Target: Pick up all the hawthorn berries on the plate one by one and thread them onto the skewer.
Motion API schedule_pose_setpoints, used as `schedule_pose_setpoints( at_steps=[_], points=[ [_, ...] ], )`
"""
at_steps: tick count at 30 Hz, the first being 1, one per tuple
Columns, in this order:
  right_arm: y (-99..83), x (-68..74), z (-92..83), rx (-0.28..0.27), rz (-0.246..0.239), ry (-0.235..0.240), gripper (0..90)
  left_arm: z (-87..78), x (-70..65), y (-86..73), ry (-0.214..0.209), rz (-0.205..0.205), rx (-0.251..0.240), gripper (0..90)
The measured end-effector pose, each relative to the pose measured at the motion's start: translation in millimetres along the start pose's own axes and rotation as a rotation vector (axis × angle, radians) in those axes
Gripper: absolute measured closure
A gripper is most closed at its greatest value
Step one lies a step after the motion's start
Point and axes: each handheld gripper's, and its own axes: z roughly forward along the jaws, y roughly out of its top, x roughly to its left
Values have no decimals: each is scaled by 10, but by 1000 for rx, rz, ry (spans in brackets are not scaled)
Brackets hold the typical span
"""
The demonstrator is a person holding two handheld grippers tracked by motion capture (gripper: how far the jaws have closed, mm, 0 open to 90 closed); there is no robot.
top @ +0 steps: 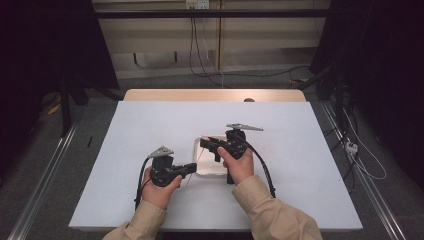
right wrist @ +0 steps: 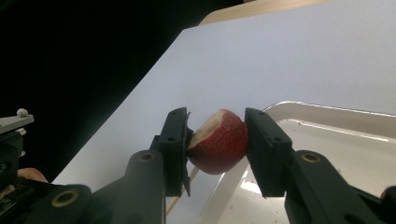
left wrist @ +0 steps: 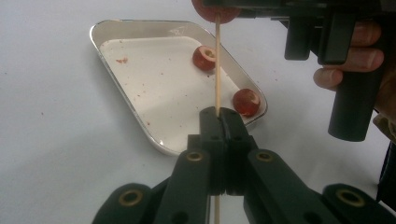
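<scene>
Over a steel tray on the white worktop, the left tool, clamped shut, steadies a wooden skewer so the right tool, gripping a red fruit piece, can thread it on.

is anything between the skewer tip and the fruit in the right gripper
Nothing visible. The left gripper is shut on the skewer, which runs straight up to the fruit clamped in the right gripper. The two other pieces lie aside in the tray.
</scene>
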Motion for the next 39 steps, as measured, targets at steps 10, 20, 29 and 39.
schedule_pose_setpoints(
  at_steps=[10, 20, 29, 39],
  points=[
    [17, -3, -18, -1, -49, 5, 617, -2, 13, 5, -16, 1, 14, 900],
    [17, -6, -30, -5, -49, 21, 616, -28, -4, 3, -31, 8, 27, 900],
    [13, 10, -40, 11, -91, 29, 619, -83, 25, 18, -17, 5, 10, 900],
    [-20, 53, -55, -11, -101, 20, 621, -55, -10, 18, -8, 16, -10, 900]
  ],
)
